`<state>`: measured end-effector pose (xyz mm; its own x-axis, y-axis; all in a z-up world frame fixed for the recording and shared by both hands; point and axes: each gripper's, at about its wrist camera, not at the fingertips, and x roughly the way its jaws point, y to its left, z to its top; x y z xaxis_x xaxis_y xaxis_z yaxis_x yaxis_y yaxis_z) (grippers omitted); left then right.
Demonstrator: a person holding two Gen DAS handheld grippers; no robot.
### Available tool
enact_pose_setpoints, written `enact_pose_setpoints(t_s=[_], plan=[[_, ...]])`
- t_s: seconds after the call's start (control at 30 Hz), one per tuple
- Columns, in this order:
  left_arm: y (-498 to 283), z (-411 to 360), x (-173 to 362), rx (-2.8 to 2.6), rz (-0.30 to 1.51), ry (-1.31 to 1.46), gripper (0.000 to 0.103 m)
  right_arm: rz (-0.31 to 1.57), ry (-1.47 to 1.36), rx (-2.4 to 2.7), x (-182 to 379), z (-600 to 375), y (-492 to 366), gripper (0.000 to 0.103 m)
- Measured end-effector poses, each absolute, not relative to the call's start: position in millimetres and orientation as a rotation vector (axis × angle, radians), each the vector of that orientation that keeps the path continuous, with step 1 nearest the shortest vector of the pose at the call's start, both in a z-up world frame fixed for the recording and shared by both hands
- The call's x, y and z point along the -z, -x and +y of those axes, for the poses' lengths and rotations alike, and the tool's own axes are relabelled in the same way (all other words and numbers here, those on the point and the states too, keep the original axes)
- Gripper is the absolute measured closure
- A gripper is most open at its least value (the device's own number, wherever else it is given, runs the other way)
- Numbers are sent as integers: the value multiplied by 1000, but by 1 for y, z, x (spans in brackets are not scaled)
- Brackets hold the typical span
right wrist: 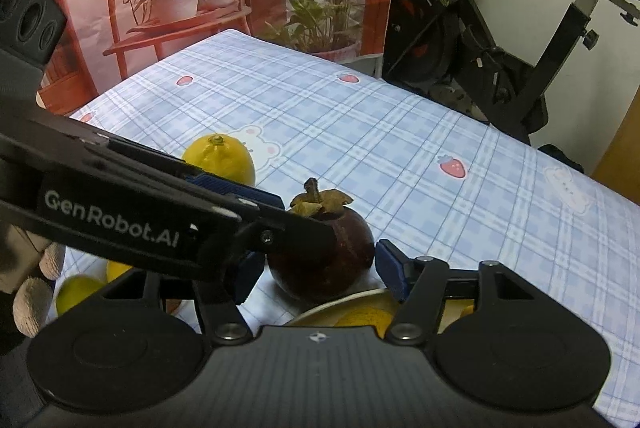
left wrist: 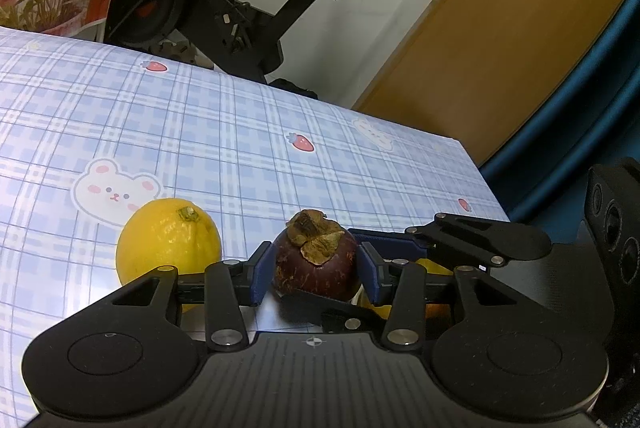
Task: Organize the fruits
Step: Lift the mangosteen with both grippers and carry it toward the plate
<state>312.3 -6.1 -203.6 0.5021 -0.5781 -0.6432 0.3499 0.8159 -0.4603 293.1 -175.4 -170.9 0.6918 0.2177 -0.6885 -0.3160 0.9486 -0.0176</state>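
Note:
A dark purple mangosteen [left wrist: 316, 264] with a dry brown calyx sits between the blue pads of my left gripper [left wrist: 316, 272], which is shut on it. It also shows in the right wrist view [right wrist: 320, 260], where my right gripper [right wrist: 316, 272] stands open around it, with a gap between its right pad [right wrist: 390, 268] and the fruit. The left gripper's arm [right wrist: 120, 211] crosses in from the left there. A yellow lemon [left wrist: 168, 248] lies on the blue checked tablecloth [left wrist: 240, 131] to the left; it also shows in the right wrist view [right wrist: 220, 159].
A white plate's rim [right wrist: 340, 302] with yellow fruit [right wrist: 364, 316] lies just below the mangosteen. More yellow fruit [right wrist: 76, 294] lies at lower left. An exercise bike [right wrist: 480, 39] stands behind the table. The table's right edge [left wrist: 484, 183] is near.

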Motion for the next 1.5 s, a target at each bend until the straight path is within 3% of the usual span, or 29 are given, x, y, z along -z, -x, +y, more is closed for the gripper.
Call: enact_pose_setpoints(t_s=[0.23, 0.77, 1.37, 1.5], plan=[[-310, -8, 205, 554, 888, 270, 45, 748, 139, -298, 170, -176, -292, 41], [-310, -15, 217, 561, 903, 294, 43, 753, 135, -290, 173, -173, -294, 41], [-249, -29, 163, 586, 718, 137, 45, 563, 36, -268, 148, -177, -234, 41], [-240, -32, 161, 589, 723, 138, 48, 542, 8, -257, 145, -184, -216, 47]])
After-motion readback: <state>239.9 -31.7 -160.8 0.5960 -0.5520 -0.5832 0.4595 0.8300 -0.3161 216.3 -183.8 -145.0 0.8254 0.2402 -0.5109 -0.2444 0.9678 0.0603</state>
